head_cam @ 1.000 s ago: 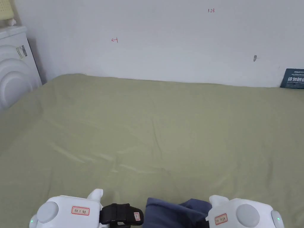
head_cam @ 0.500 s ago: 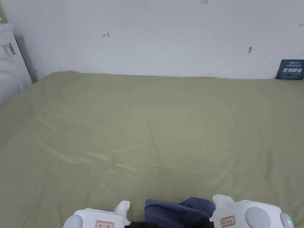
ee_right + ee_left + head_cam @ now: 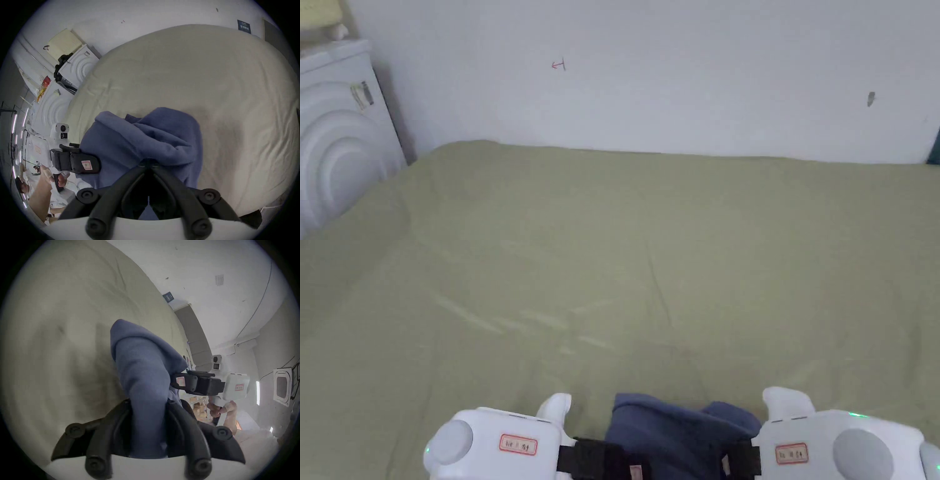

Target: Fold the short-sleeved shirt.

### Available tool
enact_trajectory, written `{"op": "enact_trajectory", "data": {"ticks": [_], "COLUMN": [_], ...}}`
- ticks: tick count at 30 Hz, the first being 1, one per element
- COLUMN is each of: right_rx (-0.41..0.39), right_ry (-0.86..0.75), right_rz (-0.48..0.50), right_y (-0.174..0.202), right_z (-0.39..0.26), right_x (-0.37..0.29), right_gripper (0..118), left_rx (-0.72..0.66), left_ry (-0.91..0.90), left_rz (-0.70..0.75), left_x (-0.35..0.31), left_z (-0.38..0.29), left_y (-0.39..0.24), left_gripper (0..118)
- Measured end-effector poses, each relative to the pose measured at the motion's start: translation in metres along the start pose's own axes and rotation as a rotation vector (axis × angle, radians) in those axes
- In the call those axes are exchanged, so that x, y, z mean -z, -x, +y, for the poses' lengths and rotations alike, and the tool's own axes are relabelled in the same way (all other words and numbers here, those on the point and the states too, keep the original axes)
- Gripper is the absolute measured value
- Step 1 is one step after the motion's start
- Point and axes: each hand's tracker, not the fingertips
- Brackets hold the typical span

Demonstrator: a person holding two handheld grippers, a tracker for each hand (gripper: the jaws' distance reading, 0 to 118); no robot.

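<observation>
A dark blue shirt point(image 3: 675, 428) hangs bunched between my two grippers, above the near edge of an olive-green sheet point(image 3: 650, 250). My left gripper point(image 3: 625, 464) grips the shirt's left side. In the left gripper view a thick fold of the shirt point(image 3: 142, 369) fills the gap between the jaws of the left gripper point(image 3: 148, 404). My right gripper point(image 3: 734, 464) holds the shirt's right side. In the right gripper view the right gripper point(image 3: 149, 163) is pinched tight on the shirt point(image 3: 146, 138). The shirt's lower part is hidden below the head view.
The sheet covers a wide bed that runs back to a white wall point(image 3: 675, 75). A white appliance point(image 3: 337, 150) stands at the far left beside the bed. A dark sign point(image 3: 244, 26) leans on the wall at the far right.
My left gripper has moved right, from beside the shirt onto its left side, and now has cloth between its jaws. The right gripper has kept its hold. The head camera has shifted.
</observation>
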Motion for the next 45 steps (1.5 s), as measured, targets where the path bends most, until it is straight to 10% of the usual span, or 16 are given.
{"op": "enact_trajectory", "data": {"ticks": [16, 26, 30, 31, 34, 36, 45], "right_rx": [-0.002, -0.02, -0.028, -0.031, -0.054, -0.072, -0.072], "right_ry": [-0.032, 0.022, 0.052, 0.052, 0.034, 0.032, -0.336], "right_rz": [0.131, 0.241, 0.262, 0.256, 0.217, 0.2, -0.057], "right_y": [0.272, 0.377, 0.374, 0.369, 0.348, 0.329, 0.198], "right_z": [0.031, 0.026, 0.028, 0.029, 0.031, 0.03, 0.029], "right_x": [0.133, 0.203, 0.207, 0.205, 0.196, 0.189, 0.104], "right_gripper": [0, 0, 0, 0, 0, 0, 0], "left_rx": [-0.035, -0.087, -0.134, -0.146, -0.17, -0.113, 0.315], "left_ry": [-0.034, -0.03, -0.02, -0.048, -0.2, -0.312, -0.631], "left_rz": [0.376, 0.591, 0.767, 0.773, 0.88, 0.925, 1.045], "left_x": [-0.289, -0.382, -0.386, -0.394, -0.409, -0.408, -0.276], "left_z": [0.055, 0.077, 0.073, 0.067, 0.05, 0.038, 0.012], "left_y": [0.131, 0.181, 0.183, 0.18, 0.151, 0.129, -0.001], "left_gripper": [29, 29, 95, 97, 70, 6, 0]}}
